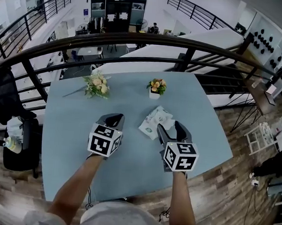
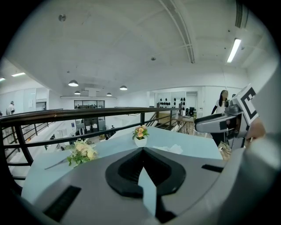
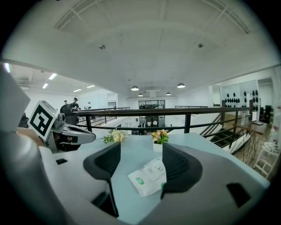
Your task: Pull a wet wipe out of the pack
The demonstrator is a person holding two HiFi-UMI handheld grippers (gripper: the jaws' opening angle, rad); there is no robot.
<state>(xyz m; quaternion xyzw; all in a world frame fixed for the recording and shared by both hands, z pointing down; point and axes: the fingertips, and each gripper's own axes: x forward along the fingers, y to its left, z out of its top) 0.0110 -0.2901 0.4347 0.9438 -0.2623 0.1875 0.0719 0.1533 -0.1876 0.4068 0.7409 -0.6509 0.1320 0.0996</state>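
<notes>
The wet wipe pack (image 1: 155, 121) lies flat on the light blue table (image 1: 71, 143), white with a small green mark and a rounded flap on top. My right gripper (image 1: 170, 127) hovers just right of it and nearer to me, open. In the right gripper view the pack (image 3: 149, 176) shows between the spread jaws of the right gripper (image 3: 141, 148), untouched. To the pack's left my left gripper (image 1: 115, 117) is shut and holds nothing. In the left gripper view the left gripper (image 2: 142, 151) points toward the far table edge, with the pack (image 2: 173, 148) off to its right.
A loose bouquet (image 1: 97, 85) lies at the back left and a small white flower pot (image 1: 156, 88) stands at the back, behind the pack. A black railing (image 1: 136, 42) runs past the far edge. An office chair (image 1: 11, 139) stands left of the table.
</notes>
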